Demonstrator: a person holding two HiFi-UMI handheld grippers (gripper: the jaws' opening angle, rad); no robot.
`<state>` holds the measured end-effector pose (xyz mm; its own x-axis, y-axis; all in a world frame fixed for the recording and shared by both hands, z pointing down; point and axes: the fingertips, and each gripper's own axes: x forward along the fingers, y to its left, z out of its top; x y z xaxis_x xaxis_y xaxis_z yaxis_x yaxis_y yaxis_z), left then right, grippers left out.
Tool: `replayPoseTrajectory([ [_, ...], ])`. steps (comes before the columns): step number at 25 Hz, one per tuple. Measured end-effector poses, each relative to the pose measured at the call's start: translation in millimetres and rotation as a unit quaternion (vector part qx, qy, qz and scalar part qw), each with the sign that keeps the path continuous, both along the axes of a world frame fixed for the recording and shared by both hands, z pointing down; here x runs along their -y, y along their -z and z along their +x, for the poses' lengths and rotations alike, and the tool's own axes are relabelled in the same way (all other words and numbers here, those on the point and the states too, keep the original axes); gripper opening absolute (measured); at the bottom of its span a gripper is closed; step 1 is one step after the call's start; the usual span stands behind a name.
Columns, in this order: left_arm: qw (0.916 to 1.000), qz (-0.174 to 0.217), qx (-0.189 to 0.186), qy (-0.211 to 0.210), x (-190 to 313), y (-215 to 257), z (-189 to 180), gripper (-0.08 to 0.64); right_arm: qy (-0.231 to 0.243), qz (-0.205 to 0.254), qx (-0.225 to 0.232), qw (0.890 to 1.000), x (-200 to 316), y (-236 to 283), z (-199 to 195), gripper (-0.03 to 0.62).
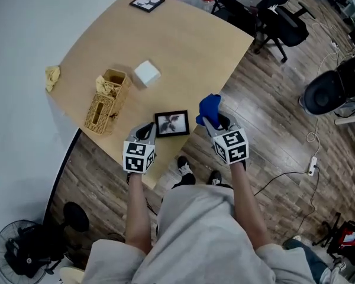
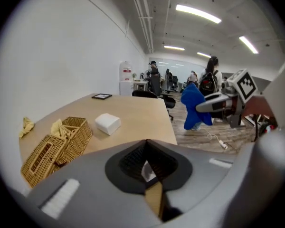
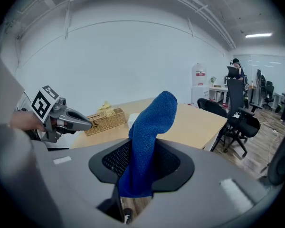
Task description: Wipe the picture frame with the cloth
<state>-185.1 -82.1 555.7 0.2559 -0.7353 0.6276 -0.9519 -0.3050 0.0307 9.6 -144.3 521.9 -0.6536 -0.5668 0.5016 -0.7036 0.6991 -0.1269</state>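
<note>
Pinching the blue cloth (image 3: 149, 141) low down, the fingers of the right gripper (image 1: 213, 122) are closed on it. The free end stands up out of them and flops over. It looks soft, light and limp, so it should mould to a surface but bunch up if it is dragged by a loose corner. A wad kept short below the fingers would probably wipe best.

The fingers of the left gripper (image 1: 147, 132) are drawn together to a point with nothing between them. They hang just to the left of the picture frame (image 1: 172, 123).

The frame appears to lie face up at lower centre of the head view, between the two grippers and close to the near edge of the tabletop (image 1: 183, 58). It reads as a small, stiff, light, dark-bordered thing, probably glazed. That would make it fragile at the face and apt to skate on the smooth wood under a wiping stroke. Its border or outer edge is the safer place to steady it.

That near edge is the hazard, since a stroke toward the bottom of the picture could push the frame off onto the floor. The wicker basket (image 1: 108, 102) crowds the left and a white box (image 1: 147, 73) sits above it. Bare tabletop opens toward the upper right.
</note>
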Motion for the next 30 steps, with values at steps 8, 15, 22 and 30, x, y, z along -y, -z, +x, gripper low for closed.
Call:
replayPoseTrajectory([
  [8,0.9846,-0.075,0.040,-0.153,8.9,-70.5,-7.7,0.052,0.015,-0.028,-0.050,0.998,10.5,-37.9,-34.6,0.129],
  [15,0.9580,-0.131,0.071,-0.245,7.5,-115.2,-6.6,0.052,0.051,-0.042,-0.090,0.994,26.7,-63.8,-67.9,0.129],
  [22,0.9185,-0.176,0.111,-0.336,-0.3,-143.2,1.9,0.052,0.085,-0.066,-0.123,0.987,28.4,-94.1,-90.4,0.129],
  [30,0.9039,-0.212,0.091,-0.360,0.9,-142.2,4.0,0.054,0.092,-0.086,-0.154,0.980,31.5,-129.7,-100.4,0.127],
])
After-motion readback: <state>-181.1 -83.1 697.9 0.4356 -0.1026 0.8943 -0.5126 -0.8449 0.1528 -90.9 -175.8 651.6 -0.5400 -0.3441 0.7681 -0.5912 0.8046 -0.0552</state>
